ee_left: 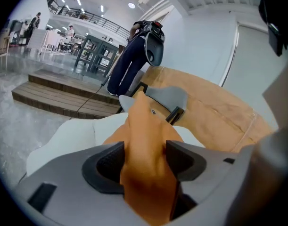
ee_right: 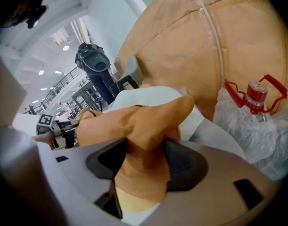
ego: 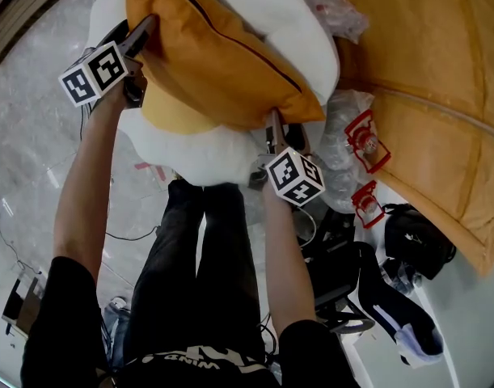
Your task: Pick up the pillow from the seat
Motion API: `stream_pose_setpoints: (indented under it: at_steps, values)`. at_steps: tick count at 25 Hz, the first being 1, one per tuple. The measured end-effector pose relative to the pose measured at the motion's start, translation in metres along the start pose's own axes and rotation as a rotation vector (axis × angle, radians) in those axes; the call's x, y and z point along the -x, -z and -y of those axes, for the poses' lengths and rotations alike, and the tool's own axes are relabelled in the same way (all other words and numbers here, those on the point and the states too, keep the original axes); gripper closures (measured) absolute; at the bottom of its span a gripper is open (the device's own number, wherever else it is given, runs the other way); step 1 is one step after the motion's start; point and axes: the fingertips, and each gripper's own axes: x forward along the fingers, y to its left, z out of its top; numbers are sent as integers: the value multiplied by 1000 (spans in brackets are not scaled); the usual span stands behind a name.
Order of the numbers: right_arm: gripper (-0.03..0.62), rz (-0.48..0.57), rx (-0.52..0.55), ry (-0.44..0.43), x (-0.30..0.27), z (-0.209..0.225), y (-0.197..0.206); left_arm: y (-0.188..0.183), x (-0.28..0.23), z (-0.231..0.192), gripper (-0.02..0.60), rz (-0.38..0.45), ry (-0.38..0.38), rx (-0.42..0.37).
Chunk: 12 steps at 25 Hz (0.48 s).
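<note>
An orange pillow with a dark zipper line is held up in front of me, over a white cushion that shows below and behind it. My left gripper is at the pillow's upper left corner; in the left gripper view orange fabric fills the gap between both pads of the left gripper. My right gripper holds the pillow's lower right corner. The right gripper view shows a bunched fold of the orange pillow pinched between the jaws of the right gripper.
A large tan beanbag seat fills the right side. Clear plastic bags with red-handled bottles lie against it. A black bag and a shoe sit lower right. A person with gear stands in the background.
</note>
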Motion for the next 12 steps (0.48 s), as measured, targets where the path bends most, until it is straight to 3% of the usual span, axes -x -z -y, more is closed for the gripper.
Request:
stream_pose_setpoints:
  at_steps: [3, 7, 12]
  values:
    - [348, -4, 13, -13, 2, -1, 1, 5, 0, 5, 394, -26, -5, -18]
    - [538, -28, 39, -20, 0, -8, 8, 22, 1, 7, 554, -103, -44, -103]
    - [554, -53, 8, -36, -1, -5, 19, 32, 5, 6, 561, -120, -34, -115]
